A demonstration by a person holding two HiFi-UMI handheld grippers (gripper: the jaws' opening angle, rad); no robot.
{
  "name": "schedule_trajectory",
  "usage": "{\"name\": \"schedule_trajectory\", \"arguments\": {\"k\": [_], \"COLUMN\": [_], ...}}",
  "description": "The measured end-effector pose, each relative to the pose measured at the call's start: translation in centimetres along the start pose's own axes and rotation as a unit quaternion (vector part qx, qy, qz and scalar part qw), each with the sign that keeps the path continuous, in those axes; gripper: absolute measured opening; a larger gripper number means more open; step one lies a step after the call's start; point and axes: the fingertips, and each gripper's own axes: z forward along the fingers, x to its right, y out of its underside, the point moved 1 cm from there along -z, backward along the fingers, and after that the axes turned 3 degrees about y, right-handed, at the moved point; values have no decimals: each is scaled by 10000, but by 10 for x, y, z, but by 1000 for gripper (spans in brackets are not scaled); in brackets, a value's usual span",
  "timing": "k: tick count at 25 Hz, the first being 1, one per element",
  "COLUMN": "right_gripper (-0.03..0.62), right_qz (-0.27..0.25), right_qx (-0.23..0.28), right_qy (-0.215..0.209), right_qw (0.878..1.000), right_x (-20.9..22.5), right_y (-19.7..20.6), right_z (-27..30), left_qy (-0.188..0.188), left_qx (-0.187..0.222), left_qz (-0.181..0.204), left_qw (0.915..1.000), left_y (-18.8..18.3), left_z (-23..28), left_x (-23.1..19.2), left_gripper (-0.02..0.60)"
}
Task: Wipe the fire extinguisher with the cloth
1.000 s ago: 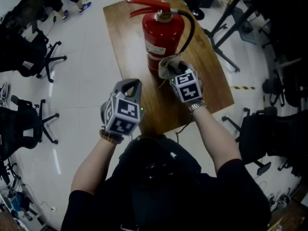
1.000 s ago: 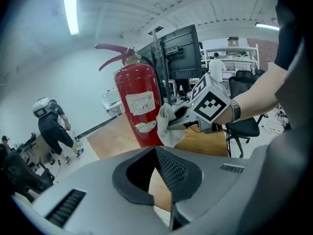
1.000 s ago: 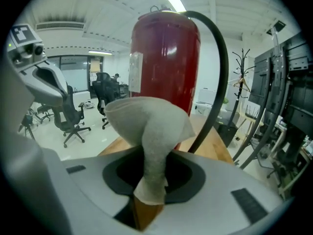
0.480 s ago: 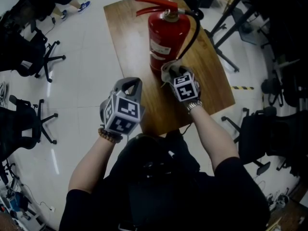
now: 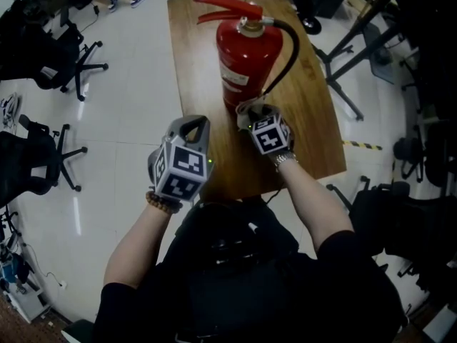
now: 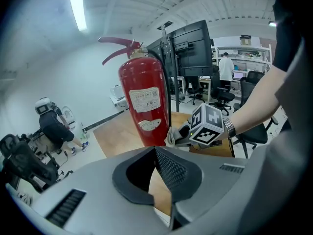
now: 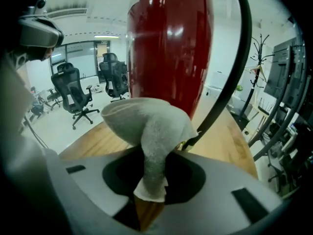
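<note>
A red fire extinguisher (image 5: 246, 52) with a black hose (image 5: 291, 48) stands upright on a wooden table (image 5: 314, 127). My right gripper (image 5: 255, 115) is shut on a grey cloth (image 5: 245, 108), which is bunched against the lower front of the cylinder. In the right gripper view the cloth (image 7: 146, 124) rises out of the shut jaws of the right gripper (image 7: 149, 182), just before the red body (image 7: 168, 43). My left gripper (image 5: 191, 125) hangs over the table's near left edge, shut and holding nothing. The left gripper (image 6: 155, 155) sees the extinguisher (image 6: 143, 102) and cloth (image 6: 175, 136) ahead.
Black office chairs (image 5: 53, 63) stand on the white floor to the left, and more chairs (image 5: 400, 213) with black stand legs (image 5: 350, 48) crowd the right. A monitor on a stand (image 6: 188, 50) rises behind the table. A seated person (image 6: 51, 126) is off to the left.
The right gripper with the cloth has crept slightly lower and left against the extinguisher's base. The left gripper has stayed put. The head camera shifted a little.
</note>
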Motion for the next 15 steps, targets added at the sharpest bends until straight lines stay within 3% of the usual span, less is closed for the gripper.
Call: {"name": "schedule_trajectory", "arguments": {"k": [10, 15], "right_gripper": [115, 115], "right_qz": [-232, -314], "right_qx": [81, 512], "right_qy": [-433, -695], "right_qw": [9988, 9958], "right_x": [0, 3], "right_y": [0, -19], "right_z": [-1, -31], "left_qy": [-239, -353], "left_qx": [-100, -89], "left_qz": [-187, -279], "left_qw": [9995, 9989], "left_y": [-8, -14], "left_z": [13, 18], "left_x": [11, 17], "left_gripper": [0, 0]}}
